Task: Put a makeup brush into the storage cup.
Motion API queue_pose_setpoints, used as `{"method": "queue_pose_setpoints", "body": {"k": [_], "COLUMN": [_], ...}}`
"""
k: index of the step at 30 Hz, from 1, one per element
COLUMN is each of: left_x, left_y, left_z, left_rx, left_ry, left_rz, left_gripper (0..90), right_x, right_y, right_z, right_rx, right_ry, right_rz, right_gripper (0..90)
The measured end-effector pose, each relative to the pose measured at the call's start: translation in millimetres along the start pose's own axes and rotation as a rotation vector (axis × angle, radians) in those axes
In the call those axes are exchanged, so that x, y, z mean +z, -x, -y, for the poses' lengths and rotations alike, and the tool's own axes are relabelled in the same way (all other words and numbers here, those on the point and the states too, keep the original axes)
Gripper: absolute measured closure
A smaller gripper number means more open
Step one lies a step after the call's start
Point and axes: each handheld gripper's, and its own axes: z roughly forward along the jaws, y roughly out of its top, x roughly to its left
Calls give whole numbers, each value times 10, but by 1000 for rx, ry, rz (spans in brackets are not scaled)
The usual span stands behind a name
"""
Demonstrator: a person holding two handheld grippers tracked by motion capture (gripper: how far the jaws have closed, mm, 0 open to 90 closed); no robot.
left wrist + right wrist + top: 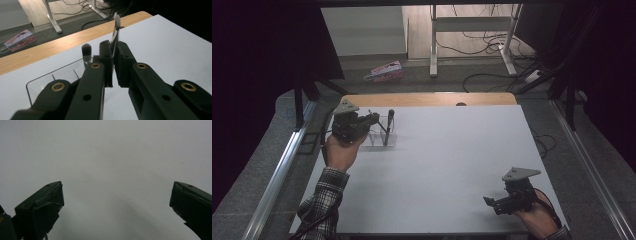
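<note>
Makeup brush (115, 33), slim, pale-tipped, clamped between the pads of the left tongs (113, 63); only a narrow strip of its handle and the light bristle head show beyond the jaws. Location: at the near-right side of the clear organiser box (45, 80), above the white surface (452, 165), toward its far-left corner. Long axis: runs along the line of the jaws, bristle head pointing away from the hand and slightly up in the left gripper view; the lower handle end is hidden between the pads. Grip is thin-edge, jaws nearly together, which suits so narrow a handle and keeps the bristles free of contact

Second brush (86, 51), dark domed head: stands close to upright inside the organiser box, head up, just left of the held brush. In the high view it (389, 125) leans slightly within the box (382, 137). Judged purpose: the box is the store for brushes, and the held one is either bound for a compartment or drawn from one; which cannot be told

Left tongs, high view (374, 119): level, pointing at the box from its left

Right tongs (490, 202): spread wide, nothing between them, low over bare surface (112, 157) well apart from the box, at the near-right corner; apparently idle
</note>
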Motion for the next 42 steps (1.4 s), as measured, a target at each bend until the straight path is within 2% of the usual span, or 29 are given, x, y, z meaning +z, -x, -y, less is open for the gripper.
{"method": "queue_pose_setpoints", "body": {"k": [9,22,33,42], "left_x": [77,238,376,496], "left_y": [-76,-144,-181,-167], "left_z": [-26,-27,28,76], "left_rx": [-19,-26,-50,-44], "left_ry": [7,-11,-19,-44], "left_rz": [-24,-58,-57,-59], "left_gripper": [853,853,853,852], "right_x": [2,19,27,36], "right_y": [-5,-14,-25,-38], "right_z": [2,2,1,3], "right_rx": [-4,-13,-24,-27], "right_ry": [-4,-16,-24,-32], "right_rz": [-1,-4,-11,-17], "right_gripper": [0,0,0,0]}}
